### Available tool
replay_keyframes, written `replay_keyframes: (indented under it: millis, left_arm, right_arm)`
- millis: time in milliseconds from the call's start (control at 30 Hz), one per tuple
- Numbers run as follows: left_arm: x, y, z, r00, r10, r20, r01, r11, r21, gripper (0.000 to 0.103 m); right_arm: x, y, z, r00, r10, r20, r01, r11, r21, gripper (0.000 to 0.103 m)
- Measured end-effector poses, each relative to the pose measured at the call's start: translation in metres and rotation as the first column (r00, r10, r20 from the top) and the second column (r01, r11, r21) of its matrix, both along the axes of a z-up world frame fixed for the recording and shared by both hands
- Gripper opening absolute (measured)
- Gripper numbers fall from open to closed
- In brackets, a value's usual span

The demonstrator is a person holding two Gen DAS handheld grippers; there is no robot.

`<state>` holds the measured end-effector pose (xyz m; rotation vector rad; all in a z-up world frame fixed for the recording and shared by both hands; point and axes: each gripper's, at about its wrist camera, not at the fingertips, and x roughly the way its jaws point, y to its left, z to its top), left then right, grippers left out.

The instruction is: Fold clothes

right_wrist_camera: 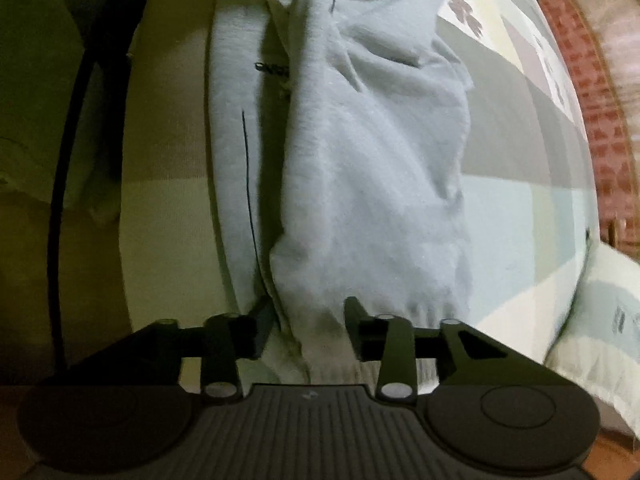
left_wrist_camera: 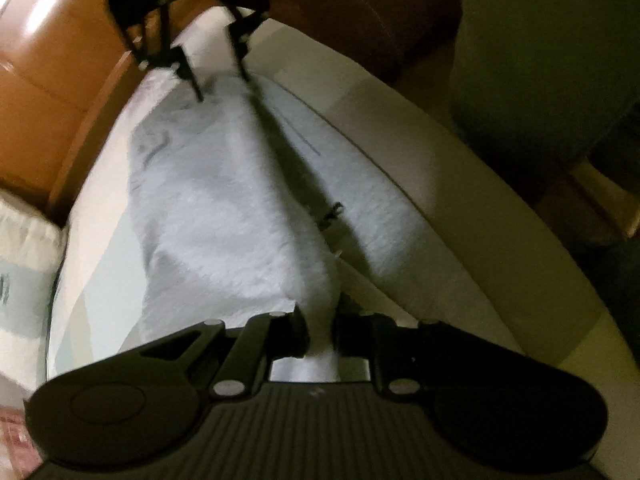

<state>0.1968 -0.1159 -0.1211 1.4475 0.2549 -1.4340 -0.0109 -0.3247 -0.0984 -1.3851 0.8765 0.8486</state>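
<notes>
The left gripper [left_wrist_camera: 320,336] is clamped on one end of a pale grey fleecy garment [left_wrist_camera: 224,216], a bunched fold pinched between its black fingers. The right gripper [right_wrist_camera: 310,326] grips the opposite ribbed end of the same garment [right_wrist_camera: 372,184], fabric filling the gap between its fingers. The garment stretches between the two, lying lengthwise on a bed with a pale patchwork cover [right_wrist_camera: 520,216]. A brown leather headboard [left_wrist_camera: 52,64] stands beyond the bed, and a white patterned pillow [right_wrist_camera: 600,320] lies beside the garment.
</notes>
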Motion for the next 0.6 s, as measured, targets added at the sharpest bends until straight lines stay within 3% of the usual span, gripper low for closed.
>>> replay_keyframes:
  millis: [167,267,300,400,500,600]
  left_arm:
    - [0.014,0.01,0.022,0.978,0.195,-0.068,-0.197,0.98,-0.012,0.016]
    - [0.025,0.022,0.028,0.94,0.33,-0.082,-0.331,0.944,0.006,0.025]
    - [0.031,0.027,0.03,0.917,0.388,-0.096,-0.388,0.921,0.017,0.025]
    - [0.05,0.047,0.037,0.812,0.561,-0.163,-0.56,0.827,0.052,0.026]
    - [0.068,0.065,0.037,0.673,0.704,-0.227,-0.708,0.702,0.078,0.034]
    - [0.085,0.083,0.033,0.518,0.809,-0.277,-0.819,0.563,0.109,0.042]
  right_arm:
    - [0.007,-0.007,0.02,0.995,-0.103,0.019,0.104,0.993,-0.048,0.049]
    - [0.023,-0.003,0.032,0.986,-0.157,0.053,0.16,0.986,-0.043,0.05]
    - [0.029,-0.002,0.036,0.982,-0.176,0.063,0.179,0.983,-0.037,0.051]
    - [0.051,0.011,0.045,0.968,-0.248,0.046,0.247,0.969,0.03,0.054]
    - [0.078,0.035,0.05,0.943,-0.33,-0.048,0.333,0.929,0.159,0.056]
    - [0.106,0.059,0.054,0.907,-0.394,-0.151,0.421,0.864,0.275,0.057]
